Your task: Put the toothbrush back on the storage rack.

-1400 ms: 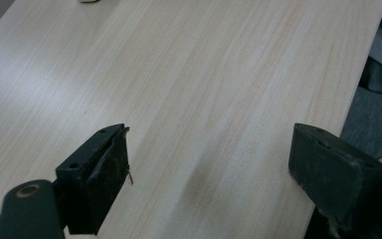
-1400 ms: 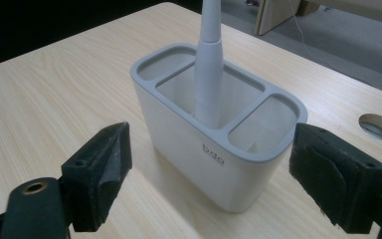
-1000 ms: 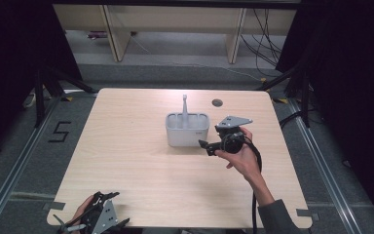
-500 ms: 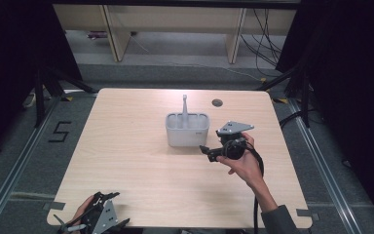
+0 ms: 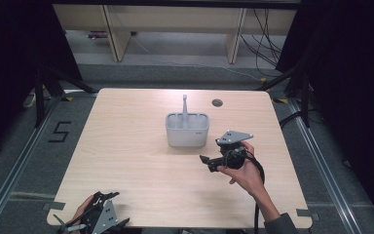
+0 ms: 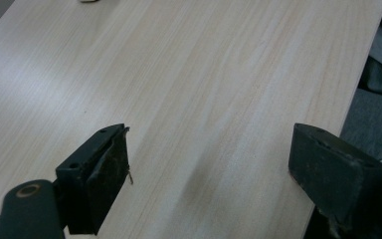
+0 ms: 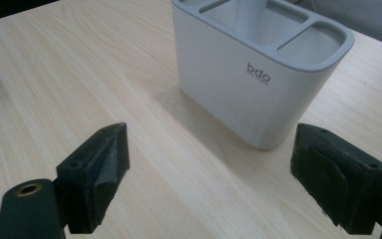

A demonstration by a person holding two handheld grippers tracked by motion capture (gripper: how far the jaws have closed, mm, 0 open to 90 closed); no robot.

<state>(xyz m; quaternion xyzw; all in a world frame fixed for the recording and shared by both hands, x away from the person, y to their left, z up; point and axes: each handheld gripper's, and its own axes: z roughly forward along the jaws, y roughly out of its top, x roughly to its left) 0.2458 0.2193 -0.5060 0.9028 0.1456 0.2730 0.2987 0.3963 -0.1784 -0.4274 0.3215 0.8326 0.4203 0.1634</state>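
High view overlooks the table point(image 5: 126, 146); both gripper views skim it closely.

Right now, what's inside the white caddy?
The white caddy has divided compartments. One grey upright utensil handle stands in the middle one. In the right gripper view the end compartment nearest the camera looks empty; the compartment floors and the utensil's lower end are hidden by the walls.

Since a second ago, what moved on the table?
The right gripper drew back from the white caddy toward the person's side, jaws open and empty. Nothing was grabbed or dropped. The caddy, the upright handle in it and the left gripper at the near edge stayed put.
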